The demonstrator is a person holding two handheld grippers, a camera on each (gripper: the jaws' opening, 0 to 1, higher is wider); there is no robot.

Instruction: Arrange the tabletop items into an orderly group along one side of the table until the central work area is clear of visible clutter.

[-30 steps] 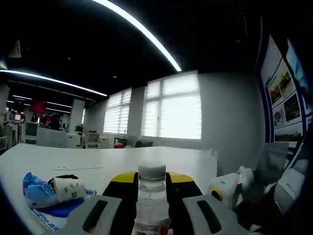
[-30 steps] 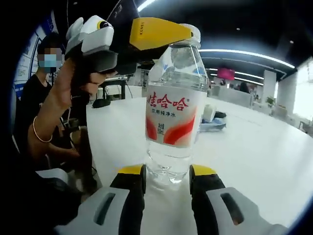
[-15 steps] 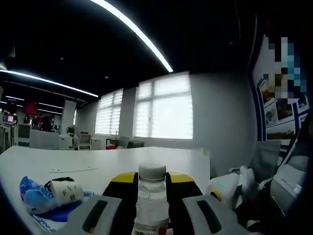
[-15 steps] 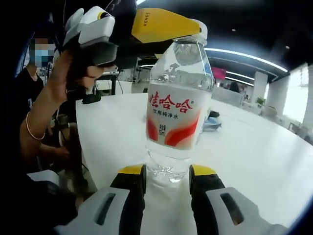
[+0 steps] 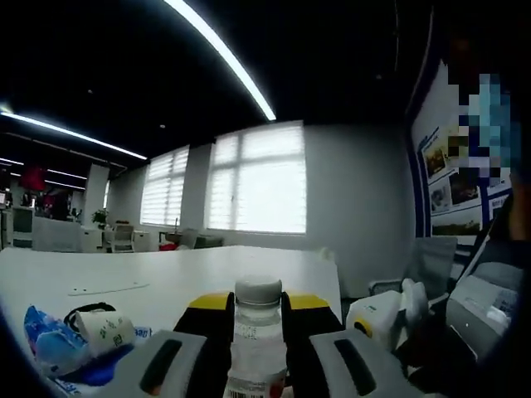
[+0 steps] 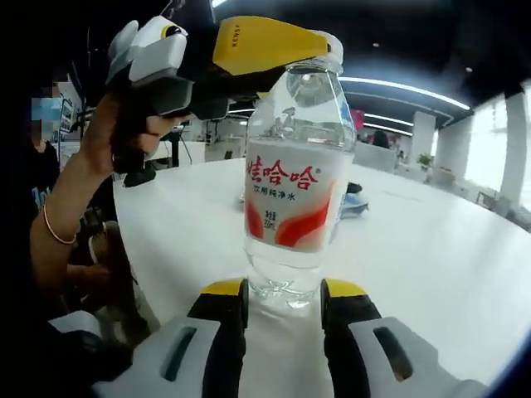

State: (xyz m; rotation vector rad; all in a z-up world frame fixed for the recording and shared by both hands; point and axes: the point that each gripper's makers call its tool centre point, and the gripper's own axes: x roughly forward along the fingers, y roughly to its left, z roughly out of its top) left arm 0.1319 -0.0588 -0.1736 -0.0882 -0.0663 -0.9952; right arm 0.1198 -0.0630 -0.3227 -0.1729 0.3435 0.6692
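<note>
2 grippers hold 1 water bottle [image 6: 290, 178] at the same time. Close up in the right gripper view, the right gripper [image 6: 282, 311] has its yellow-tipped jaws pressed on the clear bottom of the bottle, 1 jaw on each side. Higher up, the left gripper [image 6: 265, 50] is clamped on the bottle's neck, just under the gray cap, and a hand [image 6: 124, 133] holds that gripper. In the left gripper view, the same left gripper [image 5: 257, 311] shows the gray cap poking up between its closed jaws. The bottle seems to be lifted above the white table [image 6: 431, 265], not standing on it. Farther off, to the left in the left gripper view, a blue wrapper [image 5: 50, 348] and a small paper roll [image 5: 99, 327] lie on the table. I think the step is carrying the bottle to 1 side. Next, the bottle needs to be set down upright by the edge, then both grippers must let go.
</note>
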